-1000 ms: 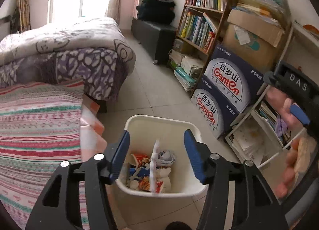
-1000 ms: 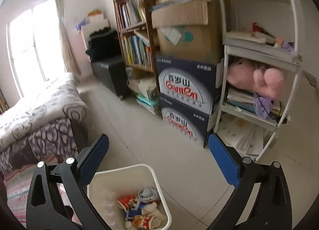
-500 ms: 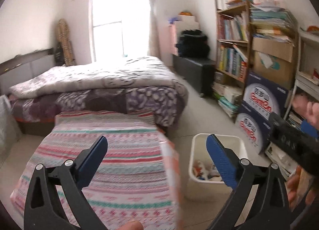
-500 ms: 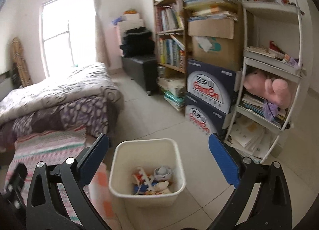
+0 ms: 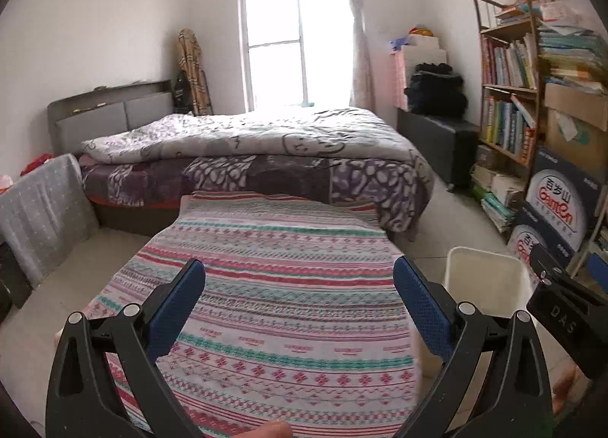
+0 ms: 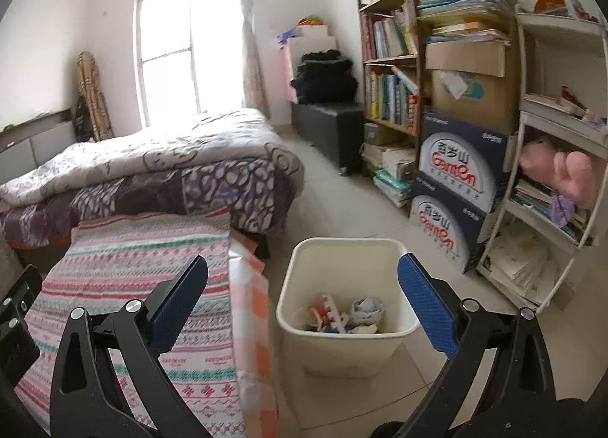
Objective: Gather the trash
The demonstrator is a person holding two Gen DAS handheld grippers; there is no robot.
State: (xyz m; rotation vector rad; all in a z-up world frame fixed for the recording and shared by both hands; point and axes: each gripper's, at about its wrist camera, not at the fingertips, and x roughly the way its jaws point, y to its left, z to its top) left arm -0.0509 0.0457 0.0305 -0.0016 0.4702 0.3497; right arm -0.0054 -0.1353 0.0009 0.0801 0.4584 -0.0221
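Both hand-held grippers, left [image 5: 300,297] and right [image 6: 302,297], gape empty; a careless sweep could knock over the bin [image 6: 347,324] of trash [image 6: 344,314].

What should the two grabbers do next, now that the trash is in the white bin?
Probably sweep both views over the striped cloth for leftover trash. The left gripper and right gripper are both open and empty, the cloth shows no litter, and the white bin already holds the wrappers.
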